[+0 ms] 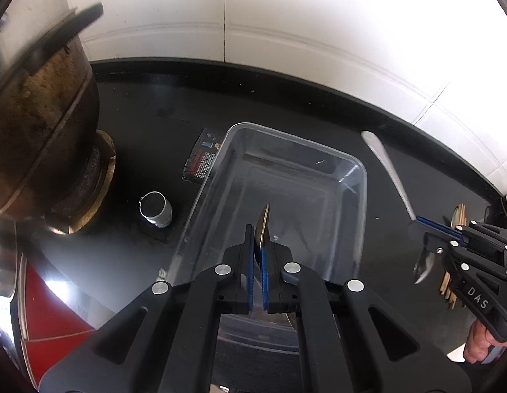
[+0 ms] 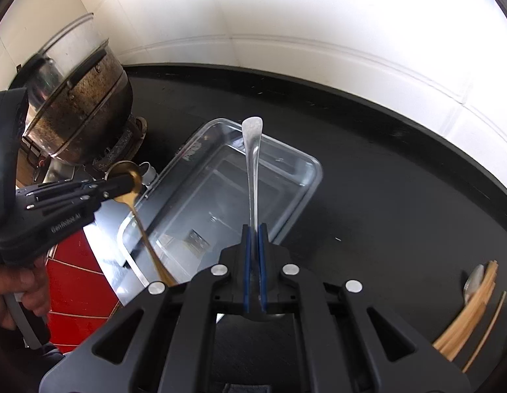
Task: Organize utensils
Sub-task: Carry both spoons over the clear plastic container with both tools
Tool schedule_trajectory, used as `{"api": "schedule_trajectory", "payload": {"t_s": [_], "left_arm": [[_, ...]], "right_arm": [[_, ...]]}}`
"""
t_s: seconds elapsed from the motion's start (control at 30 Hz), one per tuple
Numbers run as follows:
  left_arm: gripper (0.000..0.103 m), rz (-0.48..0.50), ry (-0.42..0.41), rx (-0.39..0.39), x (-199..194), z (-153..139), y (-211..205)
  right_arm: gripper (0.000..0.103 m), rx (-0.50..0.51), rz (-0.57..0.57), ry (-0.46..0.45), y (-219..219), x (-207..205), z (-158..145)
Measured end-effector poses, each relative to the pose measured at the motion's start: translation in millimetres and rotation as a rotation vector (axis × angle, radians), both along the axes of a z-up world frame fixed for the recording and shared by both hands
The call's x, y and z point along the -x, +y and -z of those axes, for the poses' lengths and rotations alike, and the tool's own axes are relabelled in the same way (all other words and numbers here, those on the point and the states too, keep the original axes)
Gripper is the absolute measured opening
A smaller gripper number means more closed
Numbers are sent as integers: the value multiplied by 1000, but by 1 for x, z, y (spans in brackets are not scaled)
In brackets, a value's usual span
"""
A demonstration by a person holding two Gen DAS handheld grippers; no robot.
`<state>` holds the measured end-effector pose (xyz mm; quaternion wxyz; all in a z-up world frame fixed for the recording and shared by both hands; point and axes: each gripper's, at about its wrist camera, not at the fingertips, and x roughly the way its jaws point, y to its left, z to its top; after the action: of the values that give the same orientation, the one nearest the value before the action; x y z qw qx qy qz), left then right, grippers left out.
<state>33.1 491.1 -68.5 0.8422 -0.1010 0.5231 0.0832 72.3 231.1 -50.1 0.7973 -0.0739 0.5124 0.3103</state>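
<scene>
My left gripper [image 1: 258, 239] is shut on a gold spoon [image 1: 263, 226], seen edge-on above the near end of a clear plastic container [image 1: 296, 137]. In the right wrist view the left gripper [image 2: 132, 183] grips that gold spoon [image 2: 127, 173] just below its bowl, with the handle hanging down over the container's left rim [image 2: 174, 167]. My right gripper [image 2: 253, 229] is shut on a silver spoon [image 2: 252, 150], whose handle points out over the container. From the left wrist view the right gripper [image 1: 415, 226] and its silver spoon [image 1: 384, 160] are to the right of the container.
A stained metal pot [image 1: 40, 114] sits on a burner at the left, with a small grey cylinder [image 1: 156, 211] beside it. Wooden chopsticks [image 2: 472, 314] and another spoon [image 2: 474, 283] lie on the black counter [image 2: 384, 180] at the right. A white tiled wall [image 2: 318, 16] runs behind.
</scene>
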Motion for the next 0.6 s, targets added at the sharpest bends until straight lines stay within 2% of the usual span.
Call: {"api": "schedule_trajectory", "payload": {"t_s": [0.3,0.6], "left_arm": [[2,62,61,27,-22,30,12],[2,110,87,40,-43,40,15]], "right_arm": [[5,40,14,53,34,-14,23],[5,63,28,88,48,-27,36]]}}
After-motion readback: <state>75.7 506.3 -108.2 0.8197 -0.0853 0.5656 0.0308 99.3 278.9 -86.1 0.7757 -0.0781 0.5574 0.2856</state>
